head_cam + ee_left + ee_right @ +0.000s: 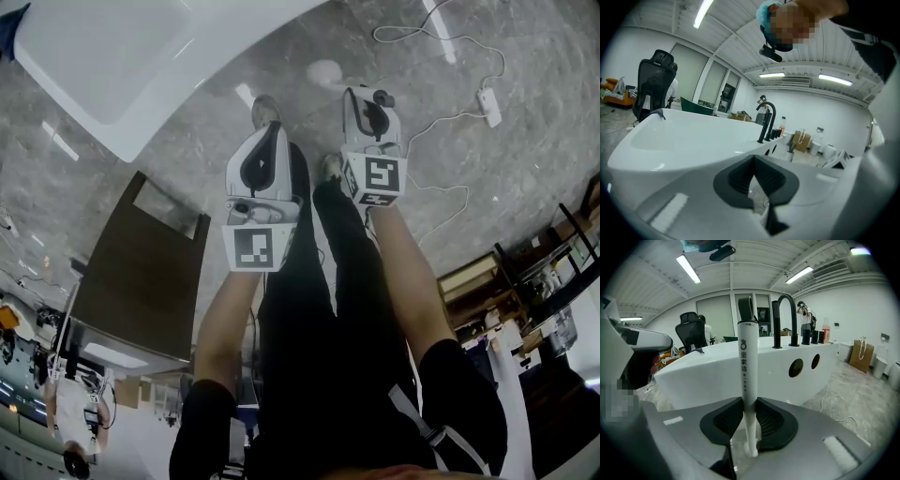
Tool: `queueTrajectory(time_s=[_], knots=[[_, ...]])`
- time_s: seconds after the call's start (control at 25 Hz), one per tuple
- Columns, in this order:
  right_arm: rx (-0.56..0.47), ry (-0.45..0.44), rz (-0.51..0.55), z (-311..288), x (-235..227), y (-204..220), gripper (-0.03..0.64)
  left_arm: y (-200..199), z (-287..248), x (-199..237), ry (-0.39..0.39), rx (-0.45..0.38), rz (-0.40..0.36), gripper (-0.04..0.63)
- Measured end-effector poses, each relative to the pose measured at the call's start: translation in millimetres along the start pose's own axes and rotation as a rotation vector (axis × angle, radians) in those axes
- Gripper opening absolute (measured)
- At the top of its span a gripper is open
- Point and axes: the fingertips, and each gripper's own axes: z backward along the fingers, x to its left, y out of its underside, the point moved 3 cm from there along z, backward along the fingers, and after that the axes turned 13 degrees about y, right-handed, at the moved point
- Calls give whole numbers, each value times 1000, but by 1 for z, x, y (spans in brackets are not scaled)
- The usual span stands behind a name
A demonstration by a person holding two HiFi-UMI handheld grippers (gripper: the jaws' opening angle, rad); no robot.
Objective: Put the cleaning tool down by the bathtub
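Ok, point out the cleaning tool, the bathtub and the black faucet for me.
cleaning tool (744,364): right gripper view, on the printed stretch of its white handle.
bathtub (701,376): right gripper view, on its white outer wall.
faucet (767,124): left gripper view, on its black upright stem.

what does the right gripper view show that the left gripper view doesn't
Only the right gripper view: the white cleaning tool standing upright, clamped in the right gripper, and two round holes in the tub's outer wall.
Only the left gripper view: the left gripper with open jaws and nothing between them, and the tub's inner basin.
Both: the white bathtub, the black faucet on its rim, and a black office chair beyond it.
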Motion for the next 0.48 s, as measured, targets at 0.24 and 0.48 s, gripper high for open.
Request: queueTrajectory(time_s=[0.24, 0.48], knots=[[19, 1, 3, -17, 5, 20, 87, 12, -7, 8, -2, 11, 4, 9], [49, -2, 22, -38, 11, 43, 87, 23, -10, 15, -5, 14, 11, 9]])
